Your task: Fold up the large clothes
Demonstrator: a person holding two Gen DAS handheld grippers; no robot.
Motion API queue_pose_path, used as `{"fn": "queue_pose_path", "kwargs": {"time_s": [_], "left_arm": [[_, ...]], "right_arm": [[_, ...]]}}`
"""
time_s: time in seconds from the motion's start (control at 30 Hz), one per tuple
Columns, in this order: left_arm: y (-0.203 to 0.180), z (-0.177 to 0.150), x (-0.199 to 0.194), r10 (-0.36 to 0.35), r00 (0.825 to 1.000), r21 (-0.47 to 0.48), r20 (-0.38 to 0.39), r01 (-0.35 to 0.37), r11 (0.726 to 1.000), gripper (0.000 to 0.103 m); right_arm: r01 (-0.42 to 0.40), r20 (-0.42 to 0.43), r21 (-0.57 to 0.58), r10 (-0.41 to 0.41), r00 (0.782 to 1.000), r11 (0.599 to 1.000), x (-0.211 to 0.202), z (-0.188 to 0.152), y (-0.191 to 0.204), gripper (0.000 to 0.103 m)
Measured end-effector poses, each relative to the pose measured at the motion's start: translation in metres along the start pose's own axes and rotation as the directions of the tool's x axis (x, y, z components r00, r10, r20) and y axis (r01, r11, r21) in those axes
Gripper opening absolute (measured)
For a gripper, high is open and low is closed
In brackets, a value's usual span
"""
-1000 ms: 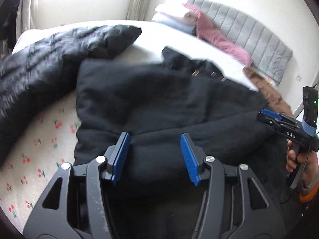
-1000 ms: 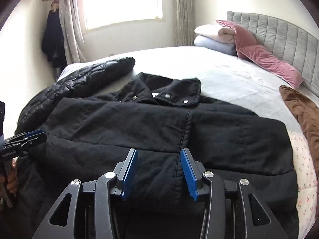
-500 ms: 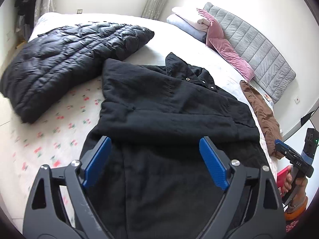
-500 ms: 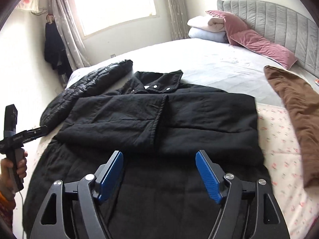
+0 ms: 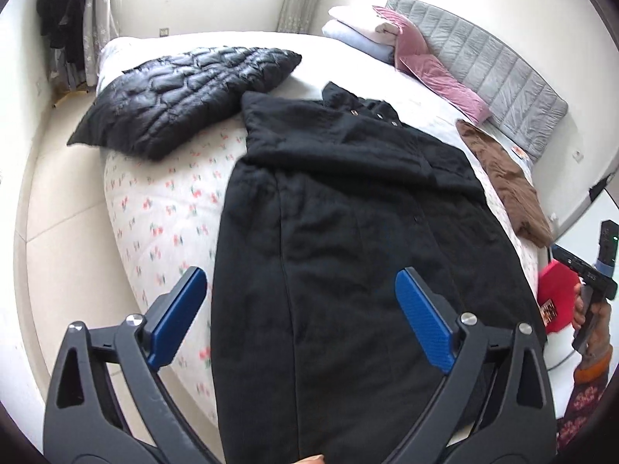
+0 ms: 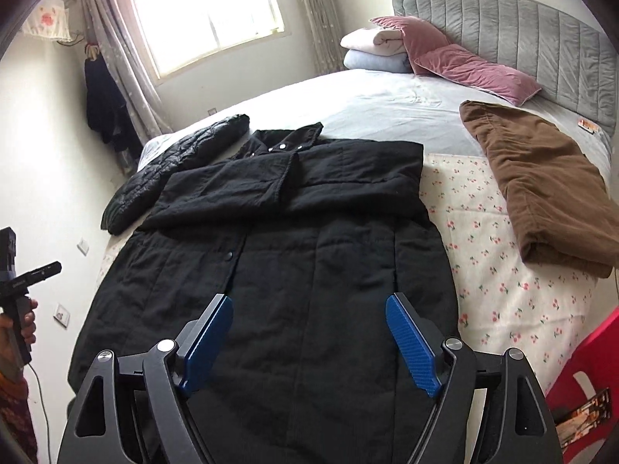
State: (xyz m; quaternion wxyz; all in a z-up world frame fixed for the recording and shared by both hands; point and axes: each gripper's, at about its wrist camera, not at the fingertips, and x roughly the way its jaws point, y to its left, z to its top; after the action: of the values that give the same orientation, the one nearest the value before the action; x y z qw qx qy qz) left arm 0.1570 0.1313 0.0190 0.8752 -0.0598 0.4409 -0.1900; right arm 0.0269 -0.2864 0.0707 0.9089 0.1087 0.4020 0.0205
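Observation:
A long black padded coat (image 5: 348,232) lies flat on the bed, collar toward the window, both sleeves folded across the chest; it also shows in the right wrist view (image 6: 278,239). My left gripper (image 5: 301,309) is open and empty, held above the coat's lower hem. My right gripper (image 6: 309,340) is open and empty, also above the hem end. The left gripper shows at the left edge of the right wrist view (image 6: 35,274); the right gripper shows at the right edge of the left wrist view (image 5: 580,266).
A black quilted jacket (image 5: 185,96) lies at the bed's window-side corner. A folded brown garment (image 6: 541,185) lies near the grey headboard (image 6: 503,31), with pink pillows (image 6: 464,65) and folded blankets. A red stool (image 6: 588,379) stands by the bed. Dark clothes hang by the curtain (image 6: 104,104).
Both grippers have opened wide and pulled back and up from the coat's chest toward its hem. The coat's sleeves now lie folded across the body.

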Motion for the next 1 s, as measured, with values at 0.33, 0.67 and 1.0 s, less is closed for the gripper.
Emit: {"fn": "queue_pose_path", "kwargs": {"time_s": [0.33,0.67,1.0], "left_arm": [[0.033,-0.06,-0.011,-0.166,0.982,-0.115,-0.094,0.155,0.981,0.098],[0.068,-0.094,0.02,-0.217,0.967,-0.2,-0.131,0.188,0.962,0.098],[0.084,-0.122,0.047,-0.311,0.931,-0.281,-0.19,0.252,0.926,0.076]], "right_arm": [[-0.087,-0.13,0.133,0.104,0.986,0.987,-0.023,-0.061,-0.064,0.083],[-0.067,-0.169,0.345,0.132,0.977,0.936,-0.015,-0.111,-0.131,0.083],[-0.057,-0.219,0.437,0.168,0.961,0.898,0.018,-0.134,-0.143,0.082]]}}
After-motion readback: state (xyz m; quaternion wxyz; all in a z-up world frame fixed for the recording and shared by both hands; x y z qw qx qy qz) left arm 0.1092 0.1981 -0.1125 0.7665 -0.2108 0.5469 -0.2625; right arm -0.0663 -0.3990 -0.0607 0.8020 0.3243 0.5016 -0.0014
